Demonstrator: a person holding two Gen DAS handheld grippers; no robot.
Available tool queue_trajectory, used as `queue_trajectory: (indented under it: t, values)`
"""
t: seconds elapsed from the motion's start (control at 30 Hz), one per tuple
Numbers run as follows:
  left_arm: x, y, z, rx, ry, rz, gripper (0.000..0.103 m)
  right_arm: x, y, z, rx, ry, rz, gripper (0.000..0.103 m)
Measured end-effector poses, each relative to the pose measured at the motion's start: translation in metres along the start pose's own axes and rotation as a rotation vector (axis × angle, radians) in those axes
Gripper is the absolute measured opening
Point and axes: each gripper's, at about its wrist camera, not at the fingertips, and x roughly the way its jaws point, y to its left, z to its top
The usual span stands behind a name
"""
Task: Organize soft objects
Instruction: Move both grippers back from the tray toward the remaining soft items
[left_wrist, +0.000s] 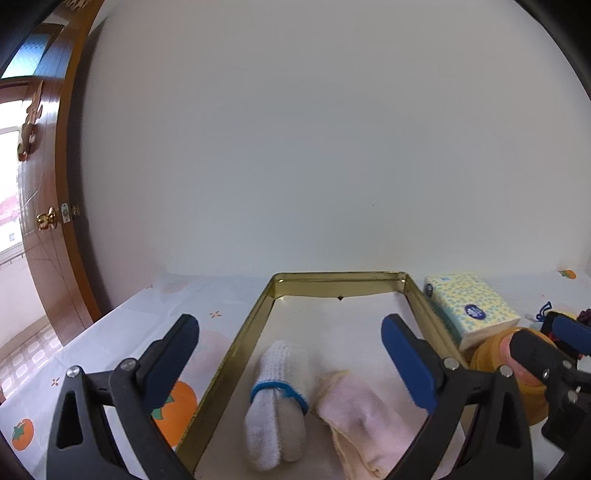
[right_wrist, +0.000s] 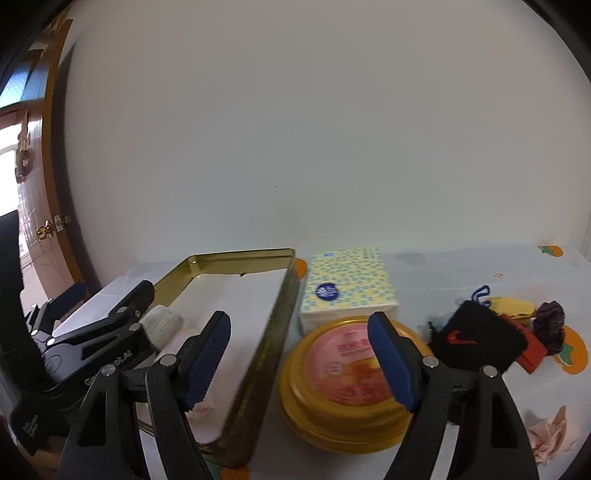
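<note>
A gold metal tin (left_wrist: 236, 347) (right_wrist: 266, 354) lies open on the table. Inside it rest a rolled white sock with a blue band (left_wrist: 277, 398) and a pale pink folded cloth (left_wrist: 362, 413). My left gripper (left_wrist: 291, 350) hovers open over the tin, nothing between its fingers. My right gripper (right_wrist: 299, 354) is open too, straddling the tin's right wall and a round yellow container with a pink lid (right_wrist: 347, 380). A black knitted piece (right_wrist: 476, 339), a dark purple scrunchie (right_wrist: 550, 321) and a crumpled pink tissue (right_wrist: 554, 435) lie to the right.
A yellow-patterned tissue pack (right_wrist: 351, 284) (left_wrist: 472, 310) stands behind the round container, close to the tin. A red block (right_wrist: 532, 354) and a yellow item (right_wrist: 513, 306) sit by the scrunchie. The white wall runs along the back; a wooden door (left_wrist: 48, 221) is at the left.
</note>
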Motion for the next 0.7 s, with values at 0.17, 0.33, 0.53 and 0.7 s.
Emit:
queue_trajectory:
  t: [0.17, 0.33, 0.53, 0.7]
  values:
    - [-0.008, -0.013, -0.002, 0.034, -0.015, -0.012, 0.102, -0.006, -0.012, -0.001, 0.002, 0.0, -0.017, 0.079]
    - [-0.016, -0.023, -0.004, 0.039, -0.006, -0.044, 0.102, -0.012, -0.025, -0.001, -0.007, 0.002, -0.035, 0.079]
    - [-0.026, -0.045, -0.006, 0.061, 0.001, -0.076, 0.102, -0.019, -0.043, -0.003, -0.022, 0.003, -0.061, 0.079]
    - [-0.037, -0.069, -0.008, 0.094, -0.011, -0.103, 0.102, -0.025, -0.064, -0.003, -0.019, 0.015, -0.095, 0.079]
